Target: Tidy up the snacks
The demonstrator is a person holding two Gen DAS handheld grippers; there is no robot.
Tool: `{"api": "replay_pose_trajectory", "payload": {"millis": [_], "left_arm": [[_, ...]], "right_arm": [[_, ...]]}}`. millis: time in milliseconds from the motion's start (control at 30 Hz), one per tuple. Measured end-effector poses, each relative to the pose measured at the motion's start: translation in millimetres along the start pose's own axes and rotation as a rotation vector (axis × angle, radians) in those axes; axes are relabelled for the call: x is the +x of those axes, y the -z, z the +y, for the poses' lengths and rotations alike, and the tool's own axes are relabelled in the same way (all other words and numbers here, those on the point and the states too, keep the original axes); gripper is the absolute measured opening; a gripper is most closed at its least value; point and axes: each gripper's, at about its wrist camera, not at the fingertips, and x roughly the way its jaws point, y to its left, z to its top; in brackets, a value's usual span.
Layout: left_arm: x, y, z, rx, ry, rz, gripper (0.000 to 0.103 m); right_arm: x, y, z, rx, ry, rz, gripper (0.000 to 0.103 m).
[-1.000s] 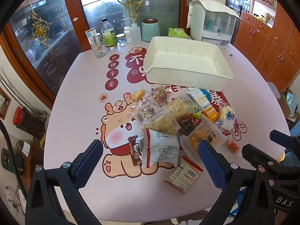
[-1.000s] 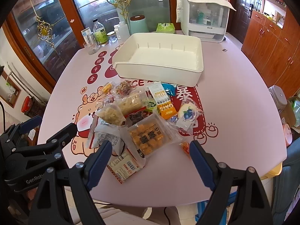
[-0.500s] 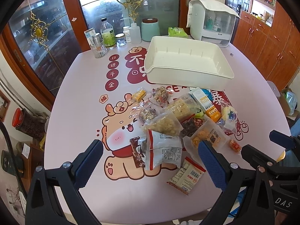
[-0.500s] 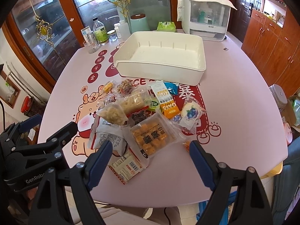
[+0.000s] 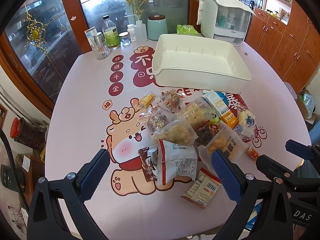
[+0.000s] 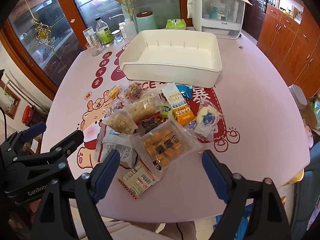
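A heap of snack packets (image 5: 192, 128) (image 6: 156, 124) lies on the pink table, in front of an empty white bin (image 5: 200, 66) (image 6: 172, 60). Nearest me are a white-and-red bag (image 5: 176, 160), a small barcode packet (image 5: 202, 188) (image 6: 138, 180) and a clear pack of orange cubes (image 6: 166, 146). My left gripper (image 5: 160, 172) is open, hovering above the near side of the heap with nothing between its fingers. My right gripper (image 6: 160, 172) is open too, over the barcode packet and the orange-cube pack. Each gripper shows at the edge of the other's view.
Bottles, jars and a glass (image 5: 102, 50) stand at the table's far left. A mint canister (image 5: 157, 28), a green packet (image 5: 187, 30) and a white cabinet-like box (image 5: 224, 20) line the far edge. Wooden cupboards stand to the right.
Both grippers have edged forward and slightly down toward the snack heap, which now sits closer in both views. Both stay open; no snack has moved.
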Motion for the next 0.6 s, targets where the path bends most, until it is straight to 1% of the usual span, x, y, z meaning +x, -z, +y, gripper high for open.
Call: {"api": "replay_pose_trajectory", "payload": {"millis": [200,333,400,500,600], "left_arm": [[13,-6,7,0.005,0.017,0.029,0.101],[25,-10,28,-0.042,0.028,0.049,0.101],[32,-10,40,-0.048,0.020,0.061,0.101],[43,-9,51,-0.036,0.010,0.074,0.101],[55,-7,54,-0.001,0.033,0.091,0.101]], "right_arm": [[12,-2,-3,0.039,-0.022,0.037,0.085],[24,-4,-13,0.104,-0.048,0.073,0.085],[30,-6,-17,0.134,-0.046,0.084,0.085],[39,-9,-24,0.181,-0.043,0.100,0.085],[56,-11,-34,0.258,-0.073,0.142,0.085]]}}
